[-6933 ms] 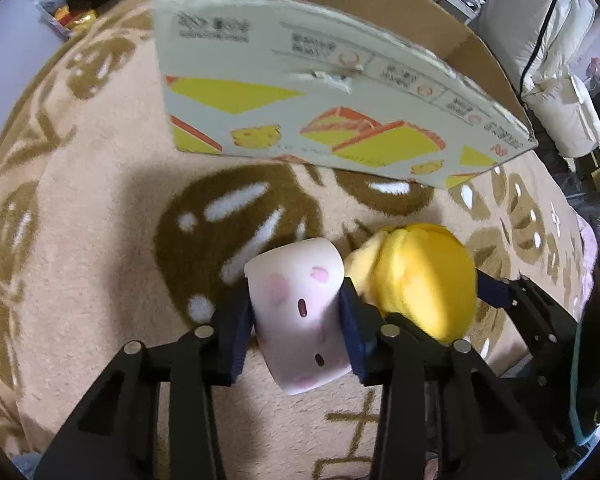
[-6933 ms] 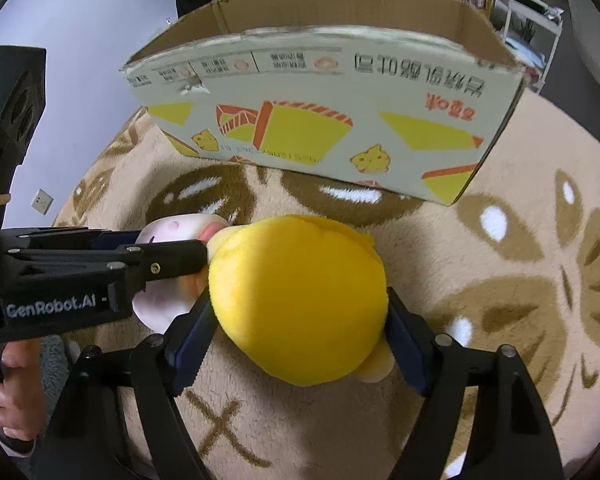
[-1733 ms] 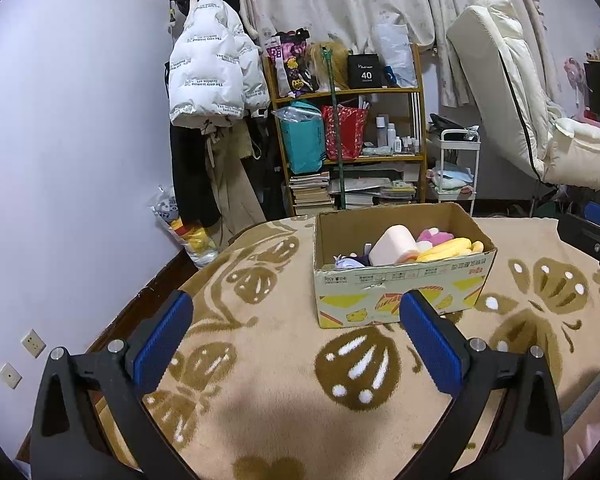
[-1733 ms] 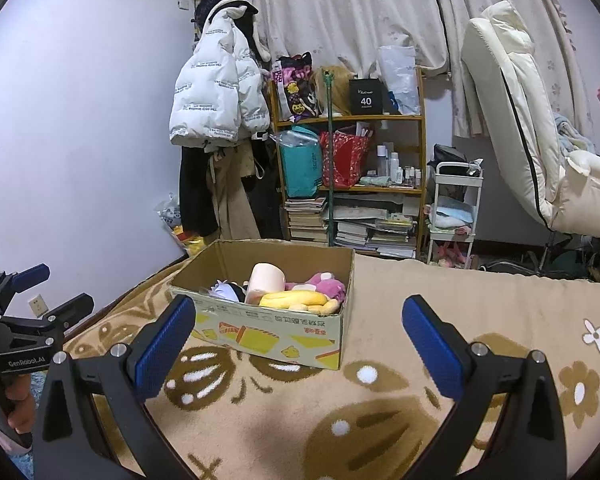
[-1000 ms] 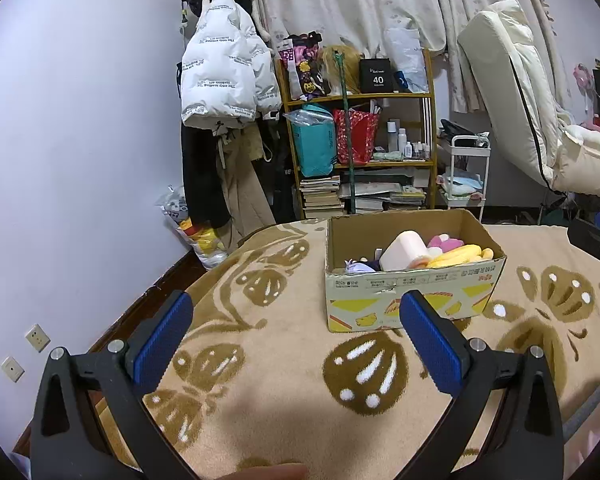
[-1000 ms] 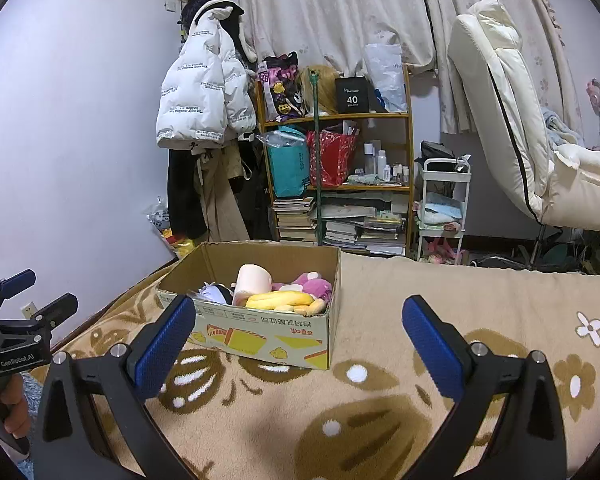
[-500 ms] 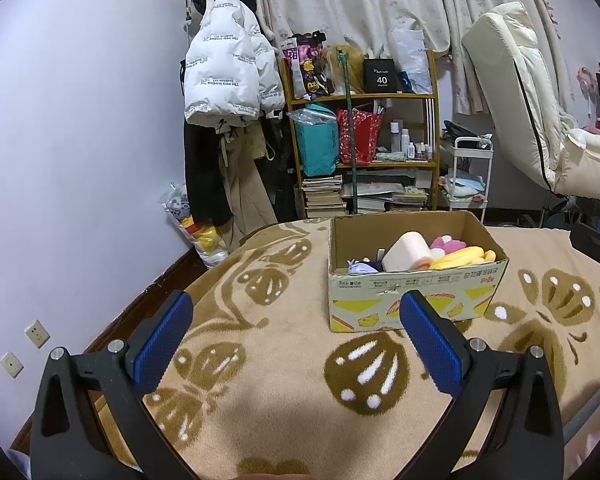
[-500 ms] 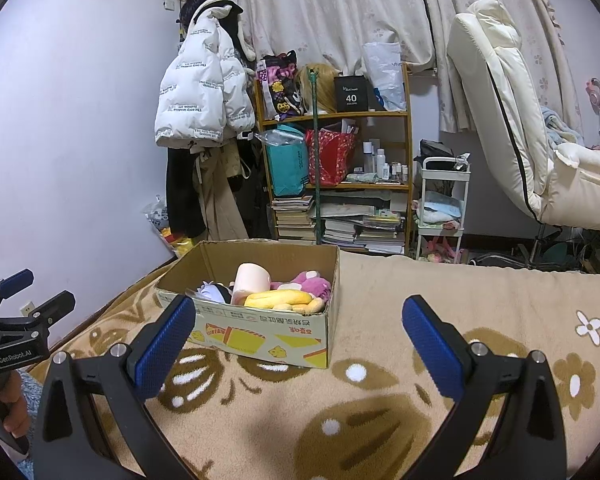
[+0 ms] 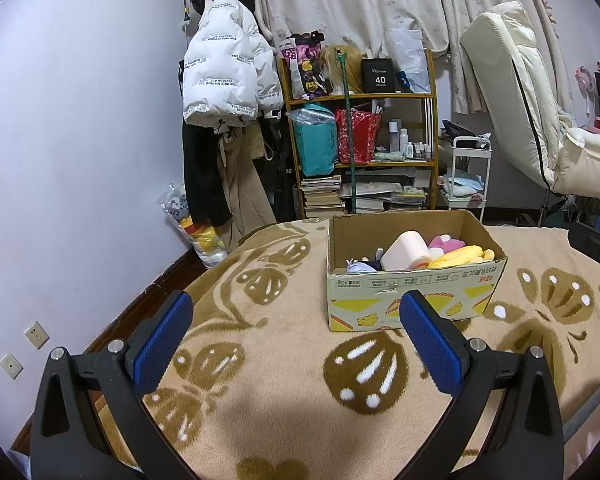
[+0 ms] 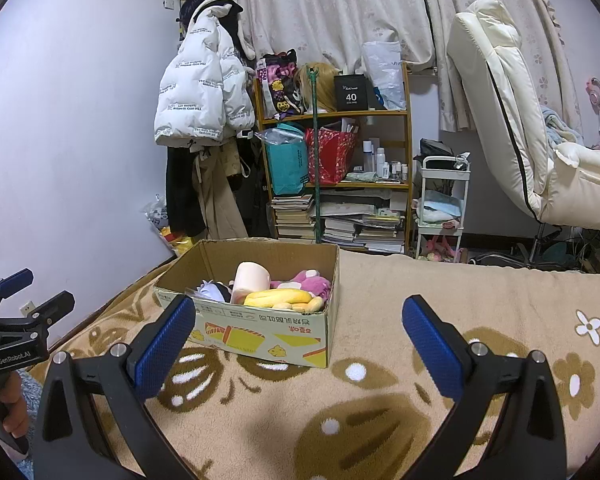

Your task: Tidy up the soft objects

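A cardboard box point(image 9: 410, 300) stands on the tan patterned blanket point(image 9: 284, 380). In it lie a pale pink cylinder plush point(image 9: 404, 250), a yellow plush point(image 9: 462, 256), a magenta plush point(image 9: 444, 243) and a small bluish-white toy point(image 9: 358, 267). The box shows in the right wrist view point(image 10: 260, 336) with the pink cylinder point(image 10: 252, 282) and yellow plush point(image 10: 282, 298). My left gripper point(image 9: 296, 334) is open and empty, well short of the box. My right gripper point(image 10: 298, 336) is open and empty. The left gripper also shows at the right view's left edge point(image 10: 16, 312).
A wooden shelf point(image 9: 360, 152) with bags and books stands behind the bed. A white puffer jacket point(image 9: 224, 80) hangs on the wall. A cream recliner point(image 10: 512, 128) and a small white cart point(image 10: 440, 208) stand at the right.
Since 6.9 s ago both grippers let go of the pink and yellow plush, which now lie in the box, and pulled far back. Over the last second both views shift only slightly.
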Action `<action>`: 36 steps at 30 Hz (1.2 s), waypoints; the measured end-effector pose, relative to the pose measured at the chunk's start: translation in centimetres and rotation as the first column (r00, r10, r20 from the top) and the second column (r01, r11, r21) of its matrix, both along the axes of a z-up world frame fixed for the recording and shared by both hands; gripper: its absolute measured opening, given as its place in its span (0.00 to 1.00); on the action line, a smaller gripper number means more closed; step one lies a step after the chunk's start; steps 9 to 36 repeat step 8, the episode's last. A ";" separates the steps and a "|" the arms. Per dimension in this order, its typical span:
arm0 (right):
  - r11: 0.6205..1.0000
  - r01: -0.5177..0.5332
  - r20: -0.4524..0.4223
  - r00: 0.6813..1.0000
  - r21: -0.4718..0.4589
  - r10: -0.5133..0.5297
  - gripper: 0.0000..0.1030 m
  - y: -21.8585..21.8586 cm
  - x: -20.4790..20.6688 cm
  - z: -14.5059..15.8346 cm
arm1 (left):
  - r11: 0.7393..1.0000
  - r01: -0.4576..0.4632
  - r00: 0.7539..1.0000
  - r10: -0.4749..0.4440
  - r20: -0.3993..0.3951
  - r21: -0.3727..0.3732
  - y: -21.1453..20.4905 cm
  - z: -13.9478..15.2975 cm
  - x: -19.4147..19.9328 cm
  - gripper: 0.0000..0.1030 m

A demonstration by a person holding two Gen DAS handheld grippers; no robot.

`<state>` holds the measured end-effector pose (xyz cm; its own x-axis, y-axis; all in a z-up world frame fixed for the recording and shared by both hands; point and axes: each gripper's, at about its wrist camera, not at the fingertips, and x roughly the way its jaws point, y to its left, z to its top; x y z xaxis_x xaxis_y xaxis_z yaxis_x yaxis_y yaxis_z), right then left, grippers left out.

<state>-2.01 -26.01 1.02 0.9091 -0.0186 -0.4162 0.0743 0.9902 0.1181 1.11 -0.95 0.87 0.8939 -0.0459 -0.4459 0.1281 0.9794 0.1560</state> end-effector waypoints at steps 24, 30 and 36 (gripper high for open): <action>1.000 0.003 -0.001 1.000 -0.002 -0.003 1.00 0.0 0.0 0.0 | 1.000 0.005 1.000 -0.005 -0.004 0.000 -0.1 0.1 -0.2 0.99; 1.000 0.003 -0.001 1.000 -0.002 -0.003 1.00 0.0 0.0 0.0 | 1.000 0.005 1.000 -0.005 -0.004 0.000 -0.1 0.1 -0.2 0.99; 1.000 0.003 -0.001 1.000 -0.002 -0.003 1.00 0.0 0.0 0.0 | 1.000 0.005 1.000 -0.005 -0.004 0.000 -0.1 0.1 -0.2 0.99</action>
